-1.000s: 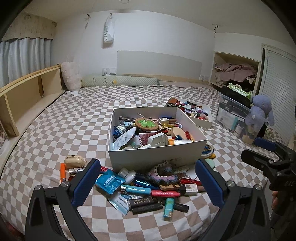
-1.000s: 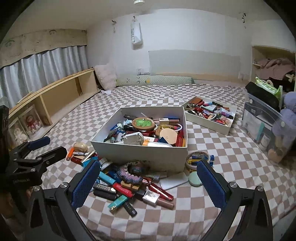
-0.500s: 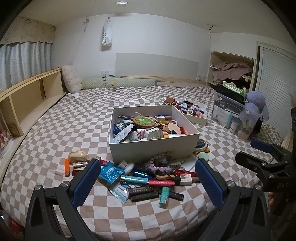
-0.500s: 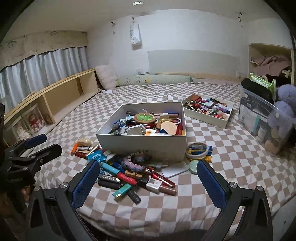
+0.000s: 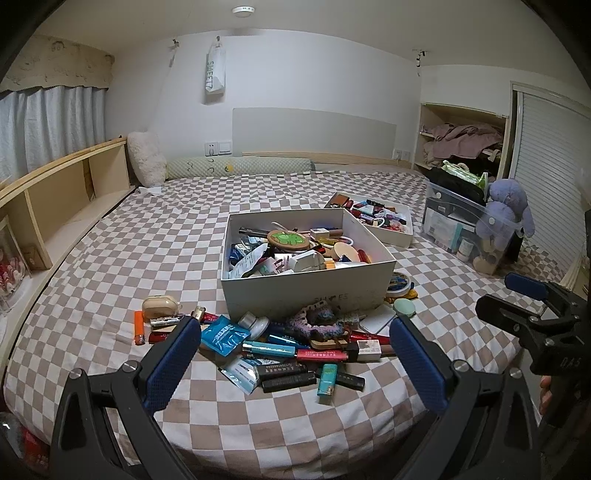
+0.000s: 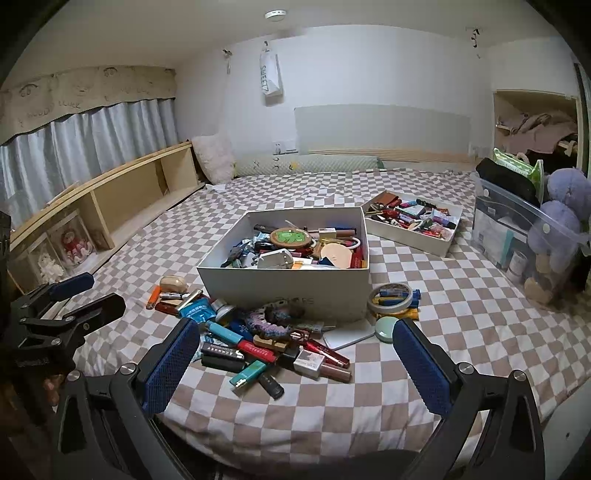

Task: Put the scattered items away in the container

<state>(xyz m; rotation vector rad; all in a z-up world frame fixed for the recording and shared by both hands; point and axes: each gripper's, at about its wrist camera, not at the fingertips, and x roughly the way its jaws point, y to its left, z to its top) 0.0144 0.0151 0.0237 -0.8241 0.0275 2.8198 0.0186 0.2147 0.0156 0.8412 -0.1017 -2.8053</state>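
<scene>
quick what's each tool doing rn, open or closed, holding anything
Left tool: open, holding nothing, above the scattered items.
Right tool: open, holding nothing, facing the white box.

dim indoor | ceiling lamp [image 5: 243, 10] lit | sharp | fisheye-warped, dark corners

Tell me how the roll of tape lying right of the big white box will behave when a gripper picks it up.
The roll of tape lies flat on the checked bedspread, so it probably won't roll until tipped on edge. It is a hollow ring, likely light. Its curved outer wall may slip between flat fingers; pinching across the rim looks safer. Small items lie inside the ring, touching it, and could shift.
</scene>
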